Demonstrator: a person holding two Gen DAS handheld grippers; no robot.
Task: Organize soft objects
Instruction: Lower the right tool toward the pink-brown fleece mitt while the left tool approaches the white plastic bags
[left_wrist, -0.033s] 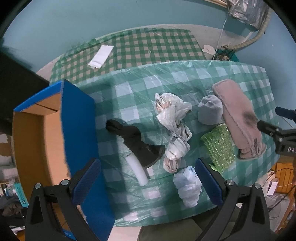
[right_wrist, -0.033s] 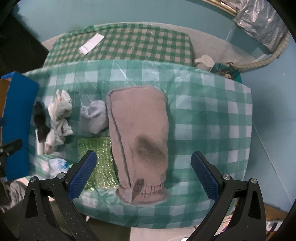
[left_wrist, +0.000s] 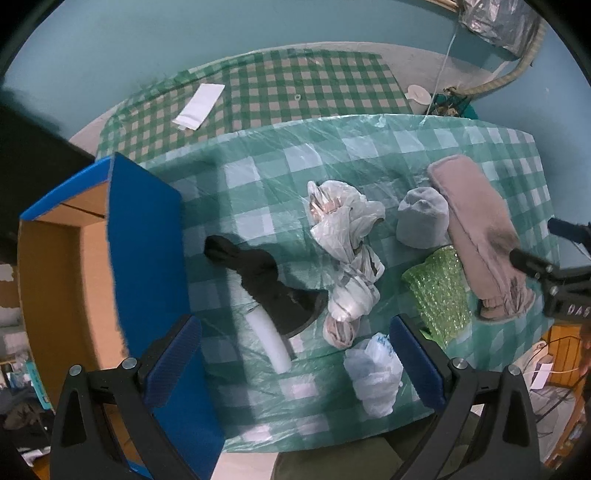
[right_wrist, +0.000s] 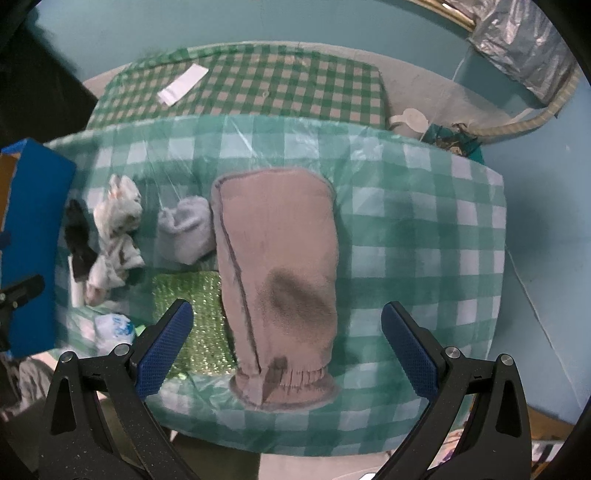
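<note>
Two claws, left claw (left_wrist: 295, 354) and right claw (right_wrist: 286, 341), wide, holding nothing, blue box (left_wrist: 147, 236) seemingly empty, mitten (right_wrist: 277, 280) outside.

- One pink mitten (right_wrist: 280, 266)
- One grey sock (left_wrist: 421, 218)
- One black sock (left_wrist: 258, 269)
- Two white plastic bags (left_wrist: 347, 229) (left_wrist: 373, 373)
- One green bubble wrap (left_wrist: 439, 295)
- One white foam roll (left_wrist: 269, 339)
- One blue box (left_wrist: 147, 258)

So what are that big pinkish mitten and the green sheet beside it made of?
The pinkish mitten looks like soft fleece or plush: a matte, fuzzy surface with a gathered cuff and a dark smudge. The green sheet looks like bubble wrap: translucent, glossy plastic dotted with small bubbles.
</note>
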